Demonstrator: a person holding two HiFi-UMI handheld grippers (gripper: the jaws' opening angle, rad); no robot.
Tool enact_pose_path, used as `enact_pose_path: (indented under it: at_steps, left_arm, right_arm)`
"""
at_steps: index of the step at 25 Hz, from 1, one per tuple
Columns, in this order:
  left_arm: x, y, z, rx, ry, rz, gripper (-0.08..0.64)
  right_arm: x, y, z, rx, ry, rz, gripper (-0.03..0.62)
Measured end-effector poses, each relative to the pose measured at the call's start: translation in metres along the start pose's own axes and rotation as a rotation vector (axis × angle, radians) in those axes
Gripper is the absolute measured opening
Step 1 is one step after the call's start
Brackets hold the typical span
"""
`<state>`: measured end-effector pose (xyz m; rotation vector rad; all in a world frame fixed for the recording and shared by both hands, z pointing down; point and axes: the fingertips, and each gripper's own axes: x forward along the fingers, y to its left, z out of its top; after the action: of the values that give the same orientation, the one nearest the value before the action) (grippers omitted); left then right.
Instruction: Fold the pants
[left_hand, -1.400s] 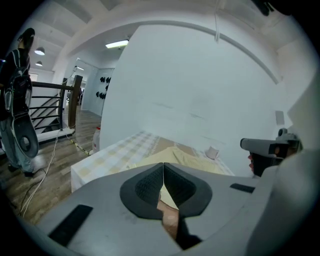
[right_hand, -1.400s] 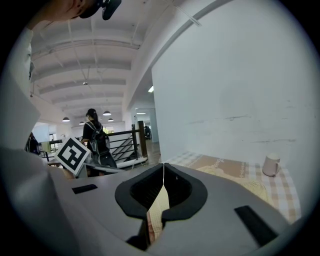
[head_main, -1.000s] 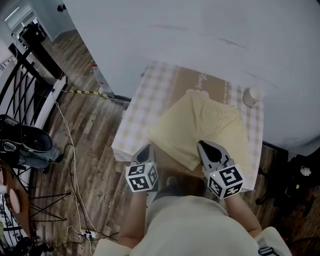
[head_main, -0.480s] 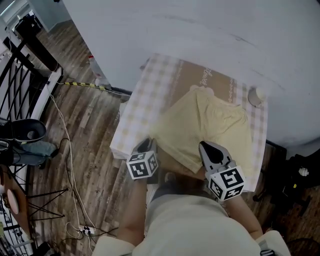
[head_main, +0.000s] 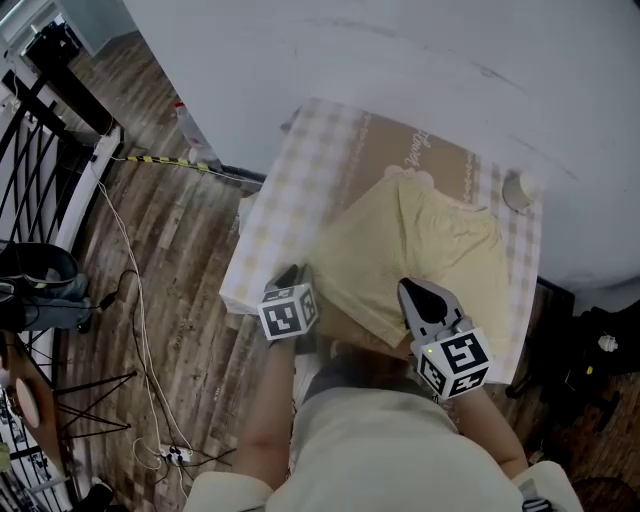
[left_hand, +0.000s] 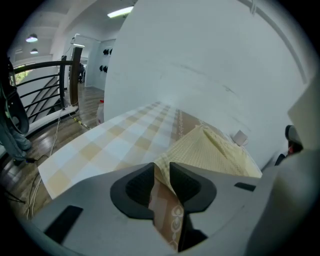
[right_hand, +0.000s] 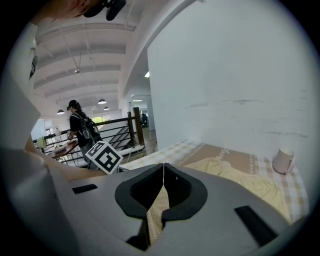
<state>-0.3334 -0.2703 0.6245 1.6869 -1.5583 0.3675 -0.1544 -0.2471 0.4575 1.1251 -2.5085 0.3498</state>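
A white cup (head_main: 517, 190) is sitting at the far corner of the checkered tablecloth (head_main: 290, 200), cables (head_main: 141, 310) are trailing across the wood floor (head_main: 190, 250).

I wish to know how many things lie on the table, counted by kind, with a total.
checked beige-and-white tablecloth: 1
pale yellow fabric pants: 1
small white cup: 1
Total: 3

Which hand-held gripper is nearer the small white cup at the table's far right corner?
Right. The right hand-held gripper, gripping the pale yellow pants, is on the cup's side; the left hand-held gripper, jaws just opened around a pants corner, is across the table.
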Motion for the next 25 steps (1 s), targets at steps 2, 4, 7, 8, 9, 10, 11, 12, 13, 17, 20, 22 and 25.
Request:
enact_pose_path:
  at_steps: [2,4,7,8,9,10,11,12,13,17,20,22,25]
  left_arm:
    - [0.002,0.006,0.002,-0.011,0.002,0.026,0.078]
    - [0.002,0.013,0.002,-0.020,0.008,0.057,0.078]
    - [0.003,0.018,0.001,-0.015,0.018,0.095,0.084]
    - [0.004,0.018,0.001,-0.005,0.020,0.104,0.086]
    - [0.004,0.017,0.001,0.008,0.022,0.111,0.087]
    - [0.005,0.017,0.001,0.022,0.025,0.116,0.087]
    - [0.006,0.016,0.001,0.034,0.031,0.118,0.087]
    - [0.007,0.015,0.000,0.046,0.043,0.120,0.090]
    - [0.008,0.015,-0.001,0.055,0.058,0.124,0.094]
    - [0.012,0.015,-0.002,0.072,0.091,0.153,0.098]
    - [0.013,0.015,-0.001,0.111,0.088,0.184,0.098]
    - [0.014,0.011,-0.002,0.142,0.091,0.195,0.092]
    - [0.016,0.005,-0.002,0.166,0.087,0.212,0.037]
  right_arm:
    - [0.003,0.001,0.000,-0.001,0.001,0.003,0.002]
    - [0.004,0.002,-0.001,-0.001,0.002,0.005,0.002]
    - [0.004,0.001,-0.002,-0.002,0.003,0.003,0.002]
    - [0.004,0.000,-0.002,-0.001,0.004,0.001,0.002]
    - [0.004,-0.001,-0.002,-0.001,0.004,-0.001,0.002]
    - [0.004,-0.002,-0.001,0.000,0.005,-0.003,0.002]
    - [0.004,-0.002,-0.001,0.001,0.006,-0.005,0.002]
    - [0.004,-0.003,-0.002,0.002,0.006,-0.006,0.002]
    - [0.005,-0.003,-0.002,0.003,0.007,-0.007,0.002]
    - [0.006,-0.004,-0.003,0.007,0.010,-0.006,0.002]
    - [0.008,-0.003,-0.003,0.010,0.012,-0.003,0.002]
    - [0.009,-0.003,-0.003,0.011,0.011,-0.002,0.002]
    - [0.009,-0.004,-0.002,0.013,0.008,-0.005,0.002]
